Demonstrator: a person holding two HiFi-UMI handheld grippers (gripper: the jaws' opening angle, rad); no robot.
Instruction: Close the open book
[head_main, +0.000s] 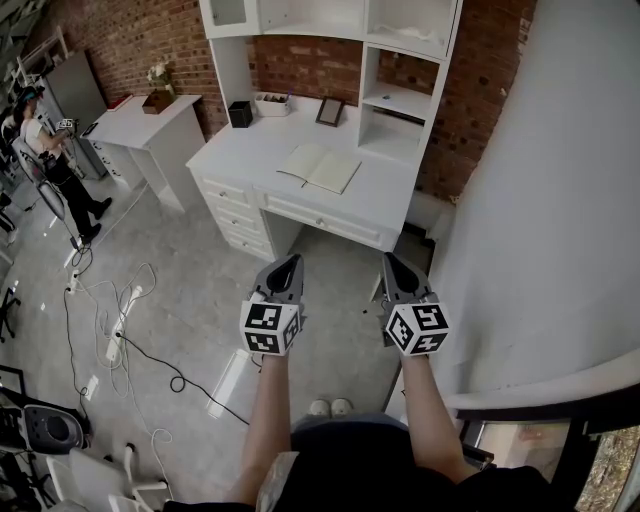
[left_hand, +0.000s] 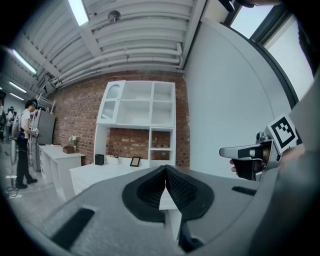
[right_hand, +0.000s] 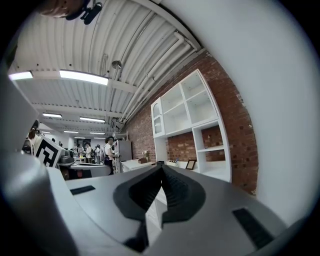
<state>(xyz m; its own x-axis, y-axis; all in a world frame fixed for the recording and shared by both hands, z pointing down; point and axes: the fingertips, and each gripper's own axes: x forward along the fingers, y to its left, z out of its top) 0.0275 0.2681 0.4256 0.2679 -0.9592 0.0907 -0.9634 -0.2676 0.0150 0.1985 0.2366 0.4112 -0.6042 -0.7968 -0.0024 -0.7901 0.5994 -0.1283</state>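
White desk (head_main: 385, 195) with a shelf unit stands against the brick wall (head_main: 300, 62); the open book (head_main: 320, 168) lies flat on it, pages up, about midway along and nearer the front edge than the rear.

**Step in hand:** approach. The book is untouched and well apart from both tools, with bare floor between the person and the desk's front edge.

**Tool state:**
- left gripper (head_main: 288, 262): jaws clenched tip to tip, nothing between them, held level.
- right gripper (head_main: 391, 262): jaws likewise pressed together and empty, held level, beside the left one.

**Next move, as judged:** close the gap to the front edge, then bring one tool down to an outer edge of the book. The jaws need to part to nip a cover, or a closed tip must slide under it; that half then swings over the spine onto the other. The second tool can steady the resting half so the book does not skid.

**Containers:**
- black holder (head_main: 240, 113), rear left corner: contents cannot be made out.
- white tray (head_main: 270, 104), just beside it along the rear edge: small items inside, too small to identify.
- picture frame (head_main: 330, 111) stands propped further right along that edge.
- Shelf compartments (head_main: 400, 100): largely bare.
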